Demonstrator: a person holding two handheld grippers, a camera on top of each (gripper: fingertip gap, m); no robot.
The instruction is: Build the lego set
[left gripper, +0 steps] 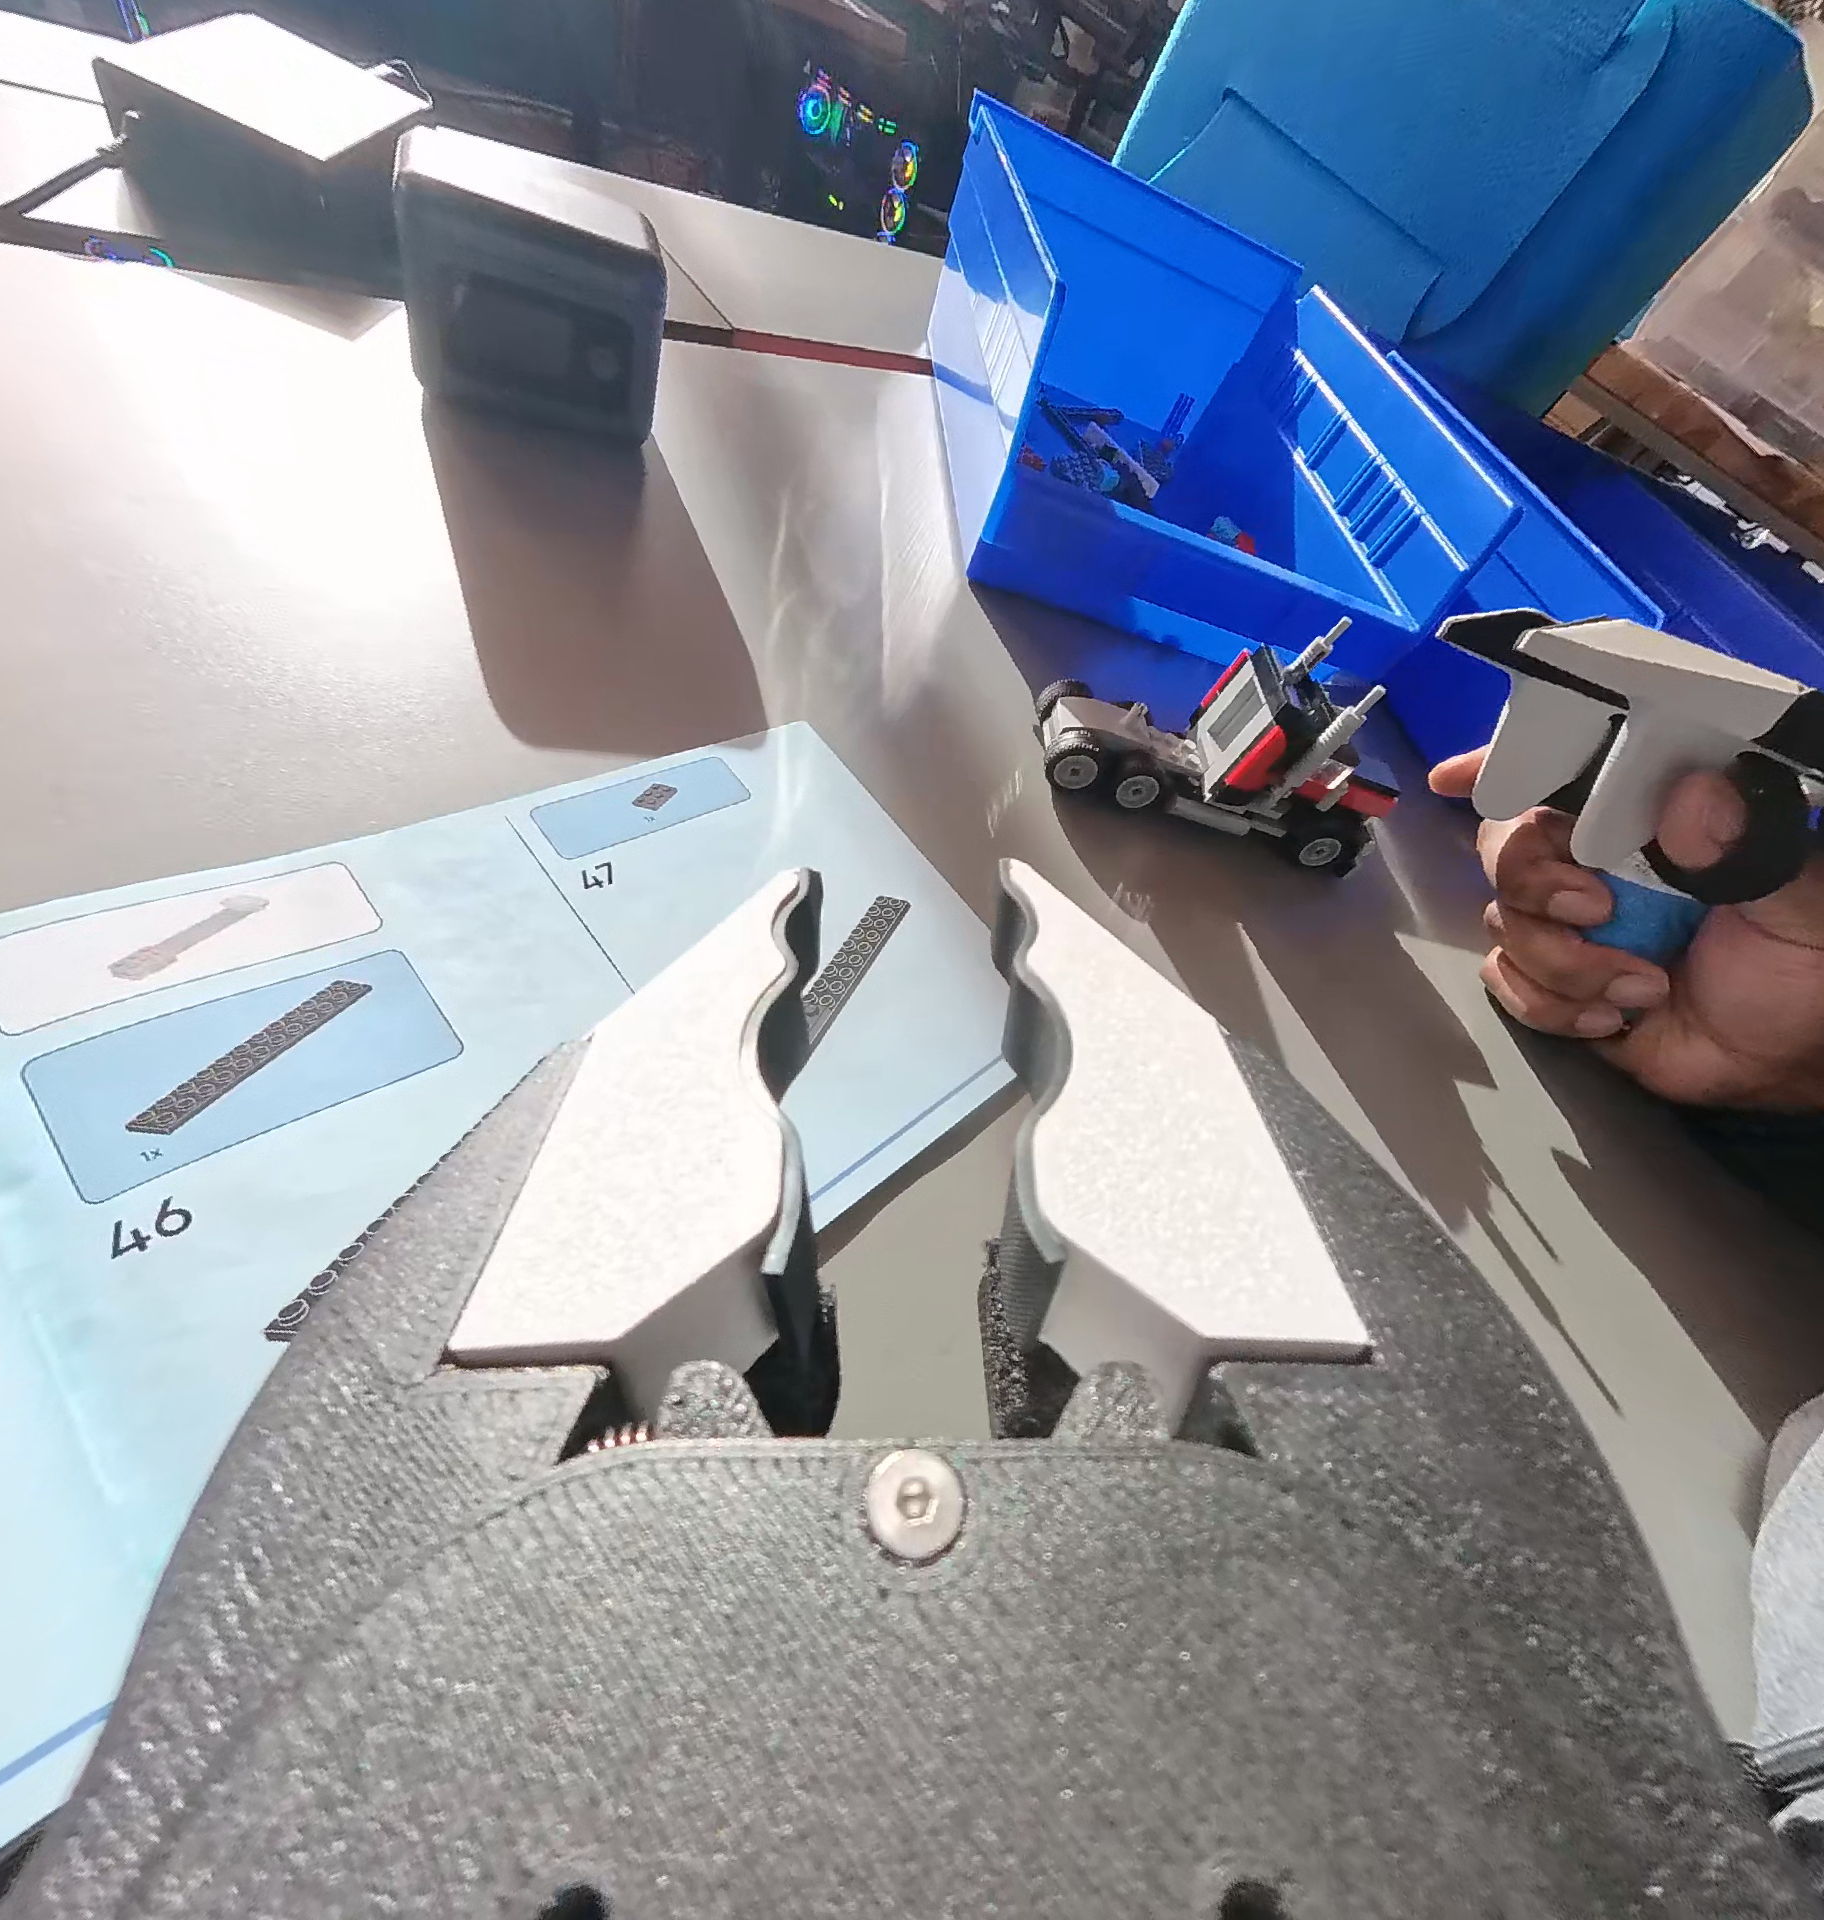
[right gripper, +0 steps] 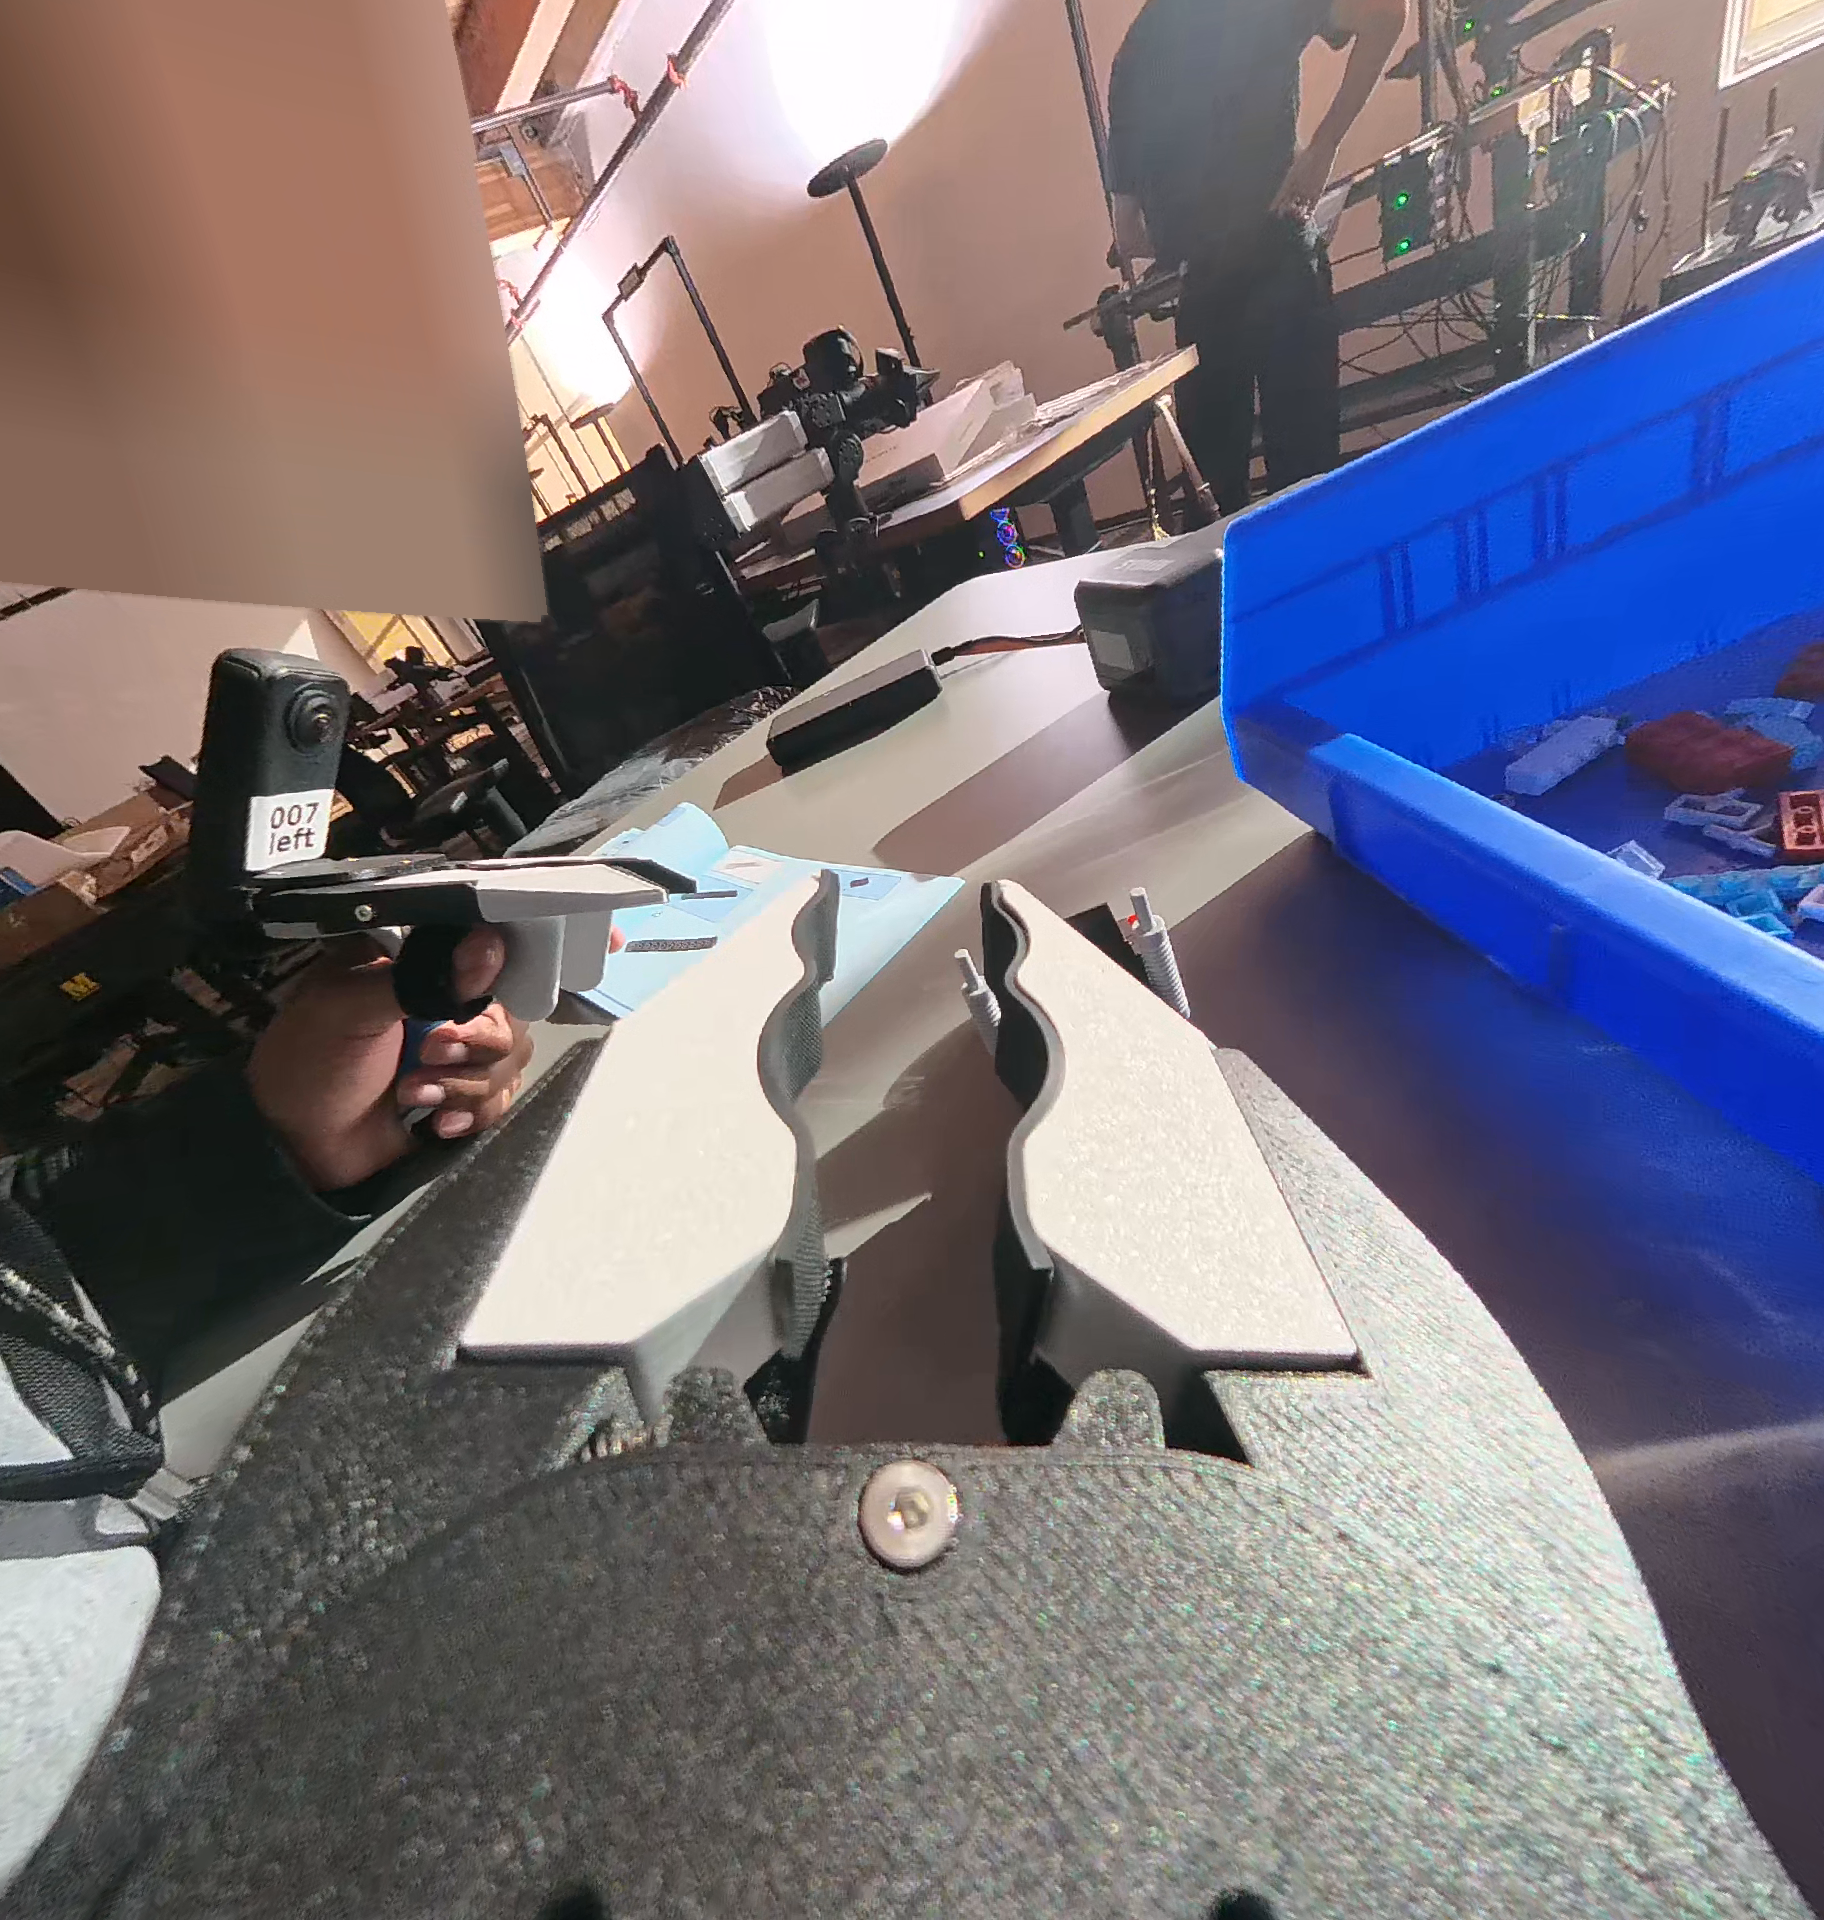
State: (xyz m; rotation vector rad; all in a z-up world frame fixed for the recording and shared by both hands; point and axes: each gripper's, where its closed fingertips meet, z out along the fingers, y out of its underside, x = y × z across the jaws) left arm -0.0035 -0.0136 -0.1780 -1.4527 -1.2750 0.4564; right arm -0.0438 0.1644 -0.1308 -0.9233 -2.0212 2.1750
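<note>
A partly built lego truck point(left gripper: 1209, 758), red, black and grey, stands on the table in front of the blue bin point(left gripper: 1147, 582). My left gripper point(left gripper: 908, 883) is open and empty, above the edge of the open instruction booklet point(left gripper: 264, 1039). My right gripper point(right gripper: 913, 894) is open and empty, close behind the truck. Only the truck's two grey exhaust stacks point(right gripper: 1157, 956) show past its right finger. The right gripper also shows in the left wrist view point(left gripper: 1490, 644), held in a hand just right of the truck. The left gripper shows side-on in the right wrist view point(right gripper: 669, 888).
The bin holds loose bricks point(right gripper: 1718, 758) in red, white and light blue. A black box device point(left gripper: 534, 301) and a flat black unit point(right gripper: 856, 707) sit farther back on the table. A person point(right gripper: 1240, 208) stands at a far workbench.
</note>
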